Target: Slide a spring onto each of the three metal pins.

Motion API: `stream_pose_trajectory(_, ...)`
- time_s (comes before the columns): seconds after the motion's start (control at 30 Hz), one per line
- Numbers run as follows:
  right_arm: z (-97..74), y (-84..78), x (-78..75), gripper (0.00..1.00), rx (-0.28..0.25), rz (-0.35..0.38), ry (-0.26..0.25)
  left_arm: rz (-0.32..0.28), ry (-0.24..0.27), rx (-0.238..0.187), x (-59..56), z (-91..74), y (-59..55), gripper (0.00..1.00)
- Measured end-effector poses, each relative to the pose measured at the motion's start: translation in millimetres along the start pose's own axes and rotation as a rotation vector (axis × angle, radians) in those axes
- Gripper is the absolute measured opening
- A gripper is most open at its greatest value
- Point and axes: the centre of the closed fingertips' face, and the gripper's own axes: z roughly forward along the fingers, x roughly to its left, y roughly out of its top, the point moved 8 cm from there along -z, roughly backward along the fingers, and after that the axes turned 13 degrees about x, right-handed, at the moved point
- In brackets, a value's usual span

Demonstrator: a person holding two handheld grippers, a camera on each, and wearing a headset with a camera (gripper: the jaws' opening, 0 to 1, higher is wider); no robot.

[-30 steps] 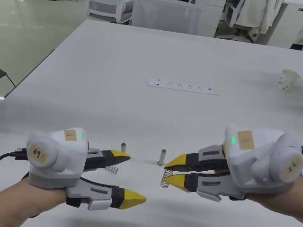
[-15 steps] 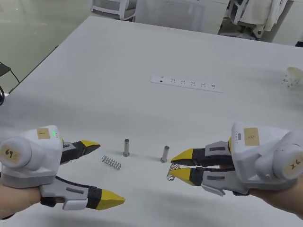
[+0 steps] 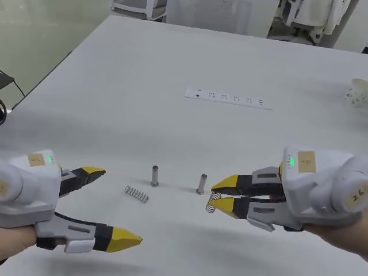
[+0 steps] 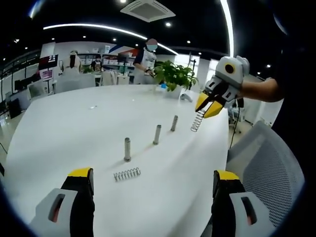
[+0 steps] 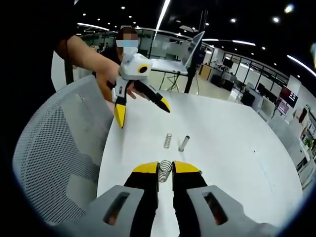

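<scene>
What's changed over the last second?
The left gripper has drawn back to the left, open, away from the loose spring and the bare pin beside it. The right gripper stays shut on the held spring close to the other pin. Pins and loose spring have not moved.

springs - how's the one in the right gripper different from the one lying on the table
The held spring is pinched in the right gripper; the loose spring lies untouched on the table. The held spring hangs nearly upright; the loose spring lies flat beside a pin. Both are small metal coils, neither on a pin.
</scene>
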Motion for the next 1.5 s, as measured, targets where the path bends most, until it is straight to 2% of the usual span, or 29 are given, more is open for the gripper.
stream_pose_trajectory(0.33,4.4,-2.9,-6.1,0.07,0.014,0.005,-0.006,-0.019,0.008,0.002,1.3,-2.4,-4.5,0.98)
stream_pose_trajectory(0.77,8.5,-2.8,-33.0,0.07,0.034,0.009,-0.041,-0.027,0.016,0.003,2.1,-6.2,-8.6,0.97)
stream_pose_trajectory(1.1,16.2,-2.3,-48.1,0.07,0.042,0.016,-0.061,-0.037,0.021,0.002,3.7,-9.2,-11.1,0.96)
stream_pose_trajectory(1.5,27.1,-3.8,-65.5,0.07,0.032,0.077,-0.079,-0.041,0.020,0.004,3.7,-9.7,-11.5,0.97)
